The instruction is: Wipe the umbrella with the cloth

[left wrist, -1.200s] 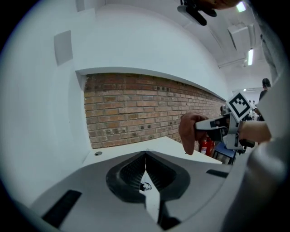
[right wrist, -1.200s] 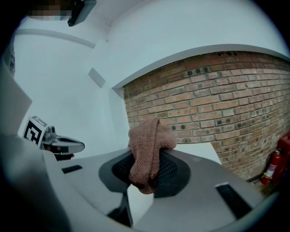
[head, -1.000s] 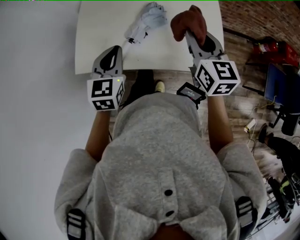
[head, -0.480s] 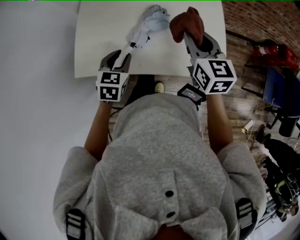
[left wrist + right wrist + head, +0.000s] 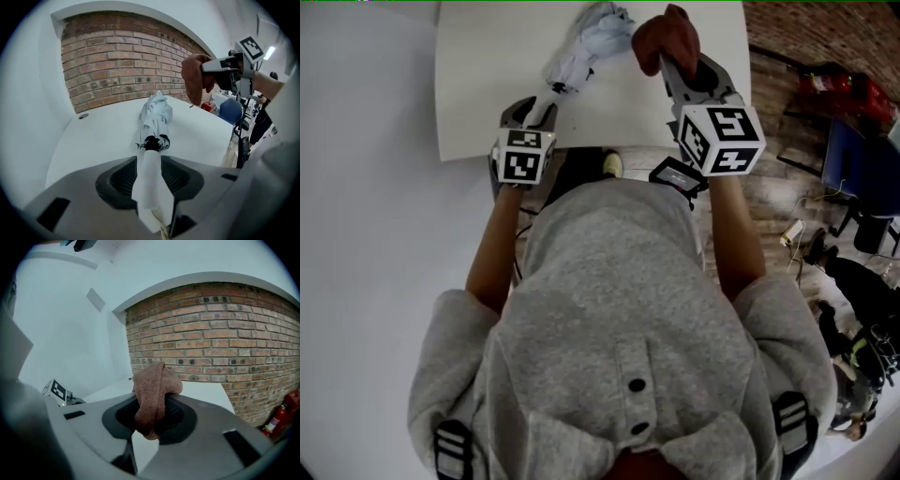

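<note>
White table (image 5: 487, 94), umbrella (image 5: 589, 39) cropped at top, cloth (image 5: 661, 37) in right tool (image 5: 675, 64).

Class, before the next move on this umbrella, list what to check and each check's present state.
1. The cloth clamped in the right gripper: ok.
2. The umbrella lying folded on the table: ok.
3. The umbrella handle between the left gripper jaws: ok.
4. The left gripper clamped on it: not ok; its jaws have just been opening.
5. The cloth touching the umbrella: not ok, held apart.
</note>
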### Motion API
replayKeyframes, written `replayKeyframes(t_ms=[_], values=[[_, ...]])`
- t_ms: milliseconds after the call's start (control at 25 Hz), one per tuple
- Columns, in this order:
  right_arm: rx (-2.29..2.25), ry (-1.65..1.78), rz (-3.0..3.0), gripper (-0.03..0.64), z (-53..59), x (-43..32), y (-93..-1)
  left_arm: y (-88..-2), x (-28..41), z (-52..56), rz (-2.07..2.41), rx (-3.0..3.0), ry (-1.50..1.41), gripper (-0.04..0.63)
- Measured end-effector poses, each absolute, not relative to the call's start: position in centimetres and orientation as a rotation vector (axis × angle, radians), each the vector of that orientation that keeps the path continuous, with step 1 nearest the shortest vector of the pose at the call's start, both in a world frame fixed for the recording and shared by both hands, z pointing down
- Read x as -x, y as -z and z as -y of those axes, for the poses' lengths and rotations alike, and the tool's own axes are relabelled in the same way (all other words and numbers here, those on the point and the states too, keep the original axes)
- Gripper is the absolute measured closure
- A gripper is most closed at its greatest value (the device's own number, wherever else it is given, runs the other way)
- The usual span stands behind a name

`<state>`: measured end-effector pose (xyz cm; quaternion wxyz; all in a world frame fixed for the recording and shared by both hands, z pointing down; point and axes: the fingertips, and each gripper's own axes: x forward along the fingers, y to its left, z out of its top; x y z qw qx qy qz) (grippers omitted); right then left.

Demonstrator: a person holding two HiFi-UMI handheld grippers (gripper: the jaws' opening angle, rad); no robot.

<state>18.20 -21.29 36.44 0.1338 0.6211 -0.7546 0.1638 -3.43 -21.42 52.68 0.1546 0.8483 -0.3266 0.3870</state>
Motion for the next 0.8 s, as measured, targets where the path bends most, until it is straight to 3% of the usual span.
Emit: replayKeyframes(t_ms=[800], values=[[-1.746, -0.452, 2.074, 0.535, 24.1, -18.0, -40.3, -57.6, 3.0, 21.7, 0.839, -2.357, -1.150, 0.443]])
